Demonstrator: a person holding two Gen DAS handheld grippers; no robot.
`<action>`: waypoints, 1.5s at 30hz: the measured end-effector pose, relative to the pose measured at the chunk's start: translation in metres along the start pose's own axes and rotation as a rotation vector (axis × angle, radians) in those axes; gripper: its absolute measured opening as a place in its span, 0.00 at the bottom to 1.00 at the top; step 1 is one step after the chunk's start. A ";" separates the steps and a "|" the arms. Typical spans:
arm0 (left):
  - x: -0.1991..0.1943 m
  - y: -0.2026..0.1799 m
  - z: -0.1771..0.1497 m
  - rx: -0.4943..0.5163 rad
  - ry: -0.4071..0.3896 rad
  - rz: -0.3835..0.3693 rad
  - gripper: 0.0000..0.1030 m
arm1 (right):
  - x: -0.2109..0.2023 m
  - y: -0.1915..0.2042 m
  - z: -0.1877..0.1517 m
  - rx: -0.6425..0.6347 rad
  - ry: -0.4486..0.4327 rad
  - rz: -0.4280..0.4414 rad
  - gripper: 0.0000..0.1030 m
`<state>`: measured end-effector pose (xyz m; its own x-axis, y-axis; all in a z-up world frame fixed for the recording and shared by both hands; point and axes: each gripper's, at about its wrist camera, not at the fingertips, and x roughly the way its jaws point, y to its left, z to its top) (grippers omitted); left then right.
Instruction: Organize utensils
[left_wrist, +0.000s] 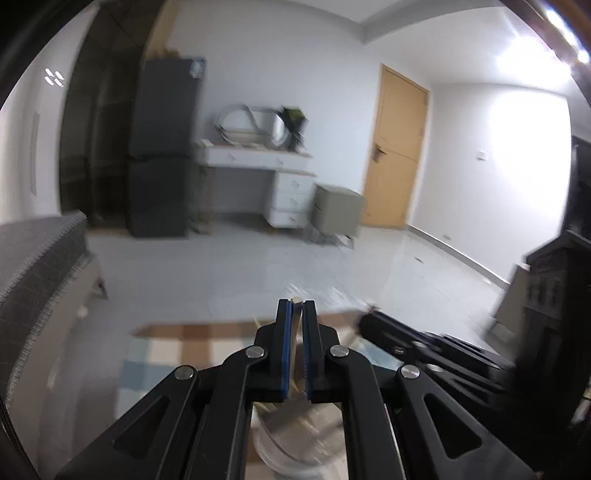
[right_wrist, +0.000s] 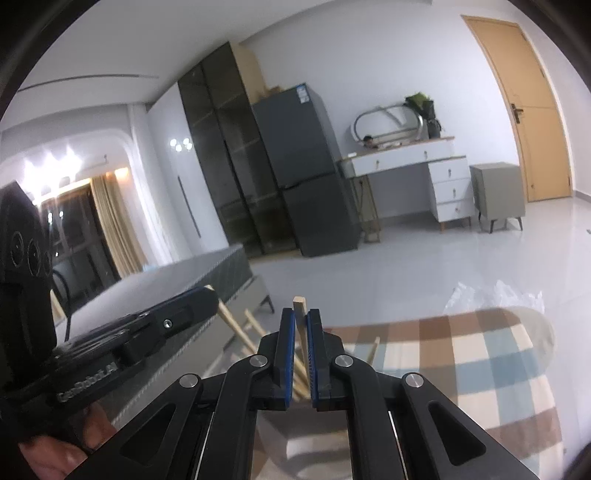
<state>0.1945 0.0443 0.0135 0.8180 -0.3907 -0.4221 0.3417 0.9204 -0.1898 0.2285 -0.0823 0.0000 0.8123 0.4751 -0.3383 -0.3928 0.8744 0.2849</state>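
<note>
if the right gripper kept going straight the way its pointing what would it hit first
Probably nothing close: past the right gripper, shut on a wooden chopstick, lies open tiled floor. The grey fridge stands far beyond, though depth is hard to judge.

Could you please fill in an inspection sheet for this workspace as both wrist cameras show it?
Surface: checked tablecloth, partly bare.
Job's things: wooden chopsticks; more sticks; pale container below, blurred.
Clutter: crumpled clear plastic at the cloth's far edge.
Grippers: right gripper shut on a chopstick; left gripper shut on a wooden stick.
Cables: nothing seen.
Surroundings: fridge, white desk, wooden door, tiled floor.
</note>
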 end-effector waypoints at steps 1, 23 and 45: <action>0.001 0.000 -0.002 -0.008 0.020 0.001 0.01 | 0.001 0.000 -0.003 0.001 0.020 -0.005 0.05; -0.081 -0.007 -0.026 -0.145 0.102 0.216 0.78 | -0.124 0.033 -0.022 -0.006 -0.057 -0.053 0.74; -0.123 -0.028 -0.045 -0.087 -0.024 0.335 0.98 | -0.169 0.058 -0.042 -0.059 -0.139 -0.071 1.00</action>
<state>0.0634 0.0666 0.0307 0.8892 -0.0652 -0.4529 0.0120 0.9928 -0.1195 0.0501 -0.1076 0.0363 0.8892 0.3970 -0.2272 -0.3533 0.9116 0.2100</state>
